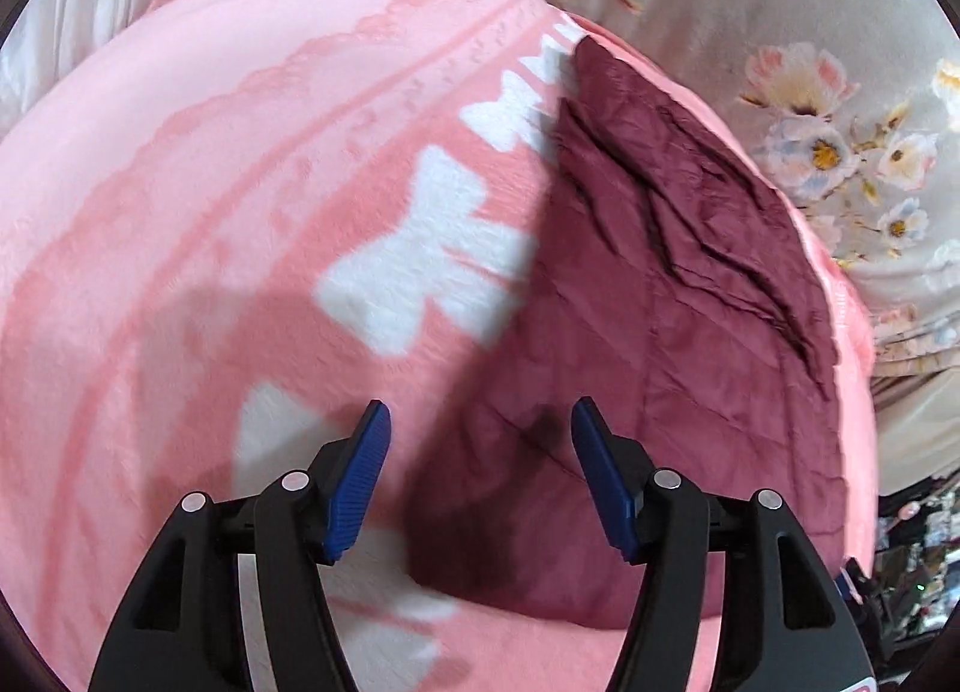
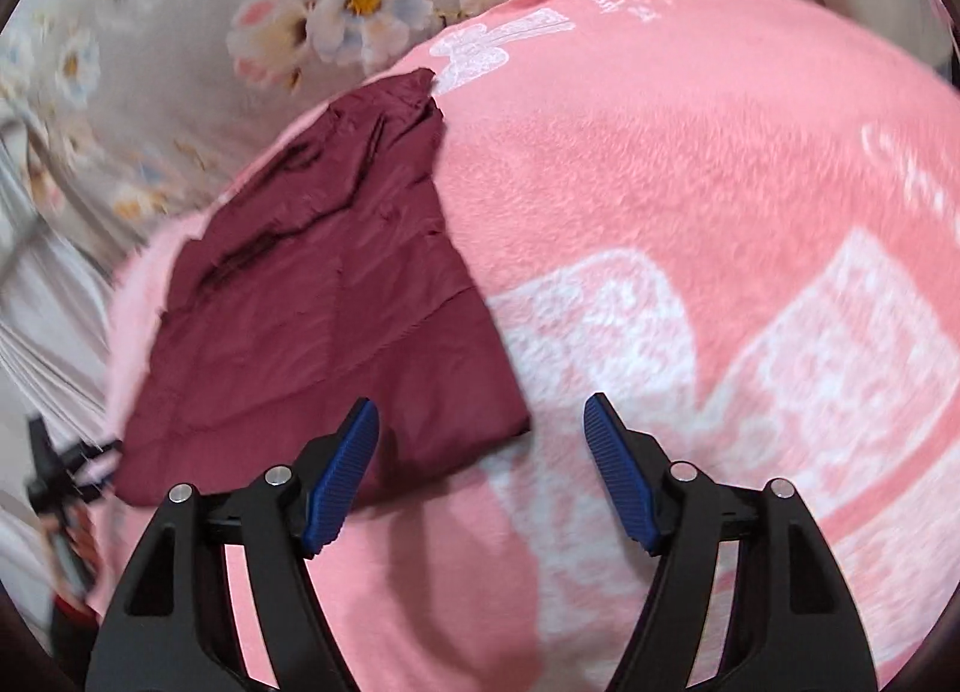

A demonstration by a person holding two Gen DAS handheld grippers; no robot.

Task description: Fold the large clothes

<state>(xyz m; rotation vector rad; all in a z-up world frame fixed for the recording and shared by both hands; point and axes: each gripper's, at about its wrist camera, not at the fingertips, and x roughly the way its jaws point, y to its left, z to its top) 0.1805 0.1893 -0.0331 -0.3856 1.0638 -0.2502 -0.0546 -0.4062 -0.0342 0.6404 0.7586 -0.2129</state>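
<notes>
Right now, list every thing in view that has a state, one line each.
Maroon garment: folded flat with some creases, lying on the pink blanket, not gripped.
Pink blanket: spread out under the garment.
Floral sheet: spread beneath the blanket.
Left gripper: open, nothing between the jaws.
Right gripper: open, nothing between the jaws.

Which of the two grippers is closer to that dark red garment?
Left. The left gripper hangs open right over the dark red garment; the right gripper hangs open just beside its corner, mostly over the pink blanket.
</notes>
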